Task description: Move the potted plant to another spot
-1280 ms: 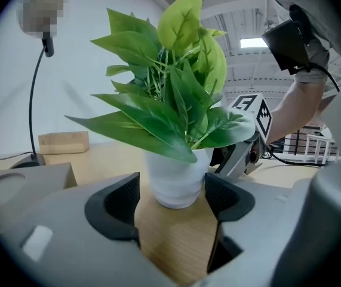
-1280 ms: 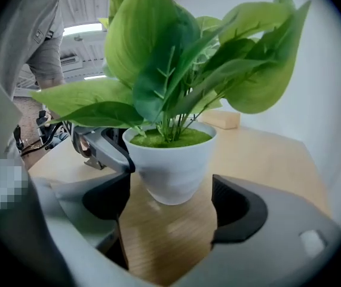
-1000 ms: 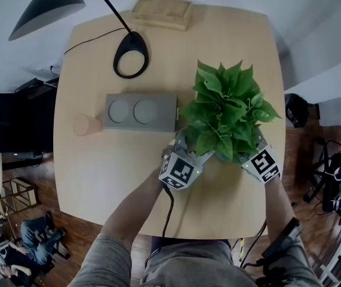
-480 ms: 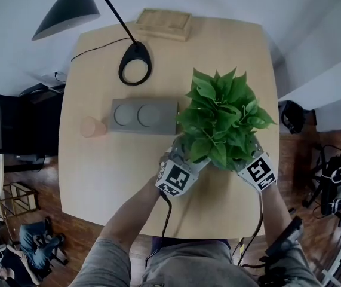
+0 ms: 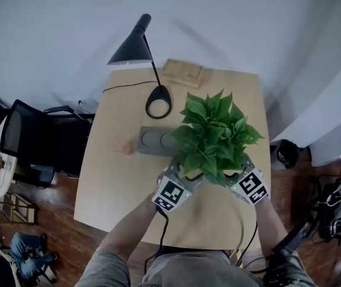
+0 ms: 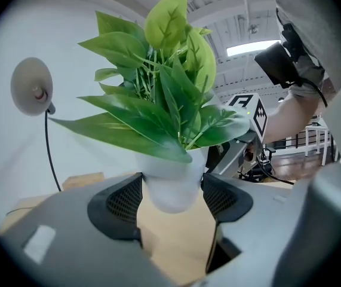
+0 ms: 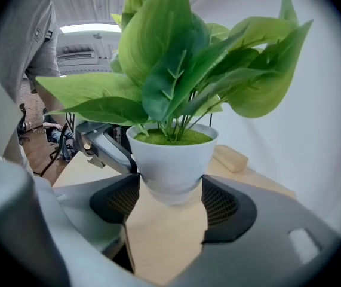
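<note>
I have the leafy green potted plant [image 5: 213,137] caught between my two hands, over the near right part of the pale wooden counter [image 5: 128,202]. My left gripper [image 5: 181,178] comes at it from the left and my right gripper [image 5: 240,173] from the right. The two point roughly at each other, with the plant's round white pot [image 7: 171,157] in the middle, straight ahead of each and equally near to both. In the left gripper view the black ribbed pads [image 6: 117,201] sit on either flank of the pot's narrow lower part and press on it. The right gripper view shows the same: its jaws have just been closing with the pot between them, and they bear on it. So both grippers are clamped on the pot, jaws wide because the pot is wide. Its underside seems to me to hang clear of the counter, with bare wood showing beneath it in both gripper views. The plant's long axis stands upright, and I judge that the carry depends on keeping it so: both hands must travel together and level, or the pot will twist out of the pads. My forearms reach forward side by side, wrists turned in, grippers tipped a little downward. Open wood lies to my left and near me. Farther off stand a grey rectangular tray with two round hollows [image 5: 157,141], a small pinkish cup [image 5: 124,146], a black desk lamp [image 5: 158,103] and a flat wooden block [image 5: 183,72].
</note>
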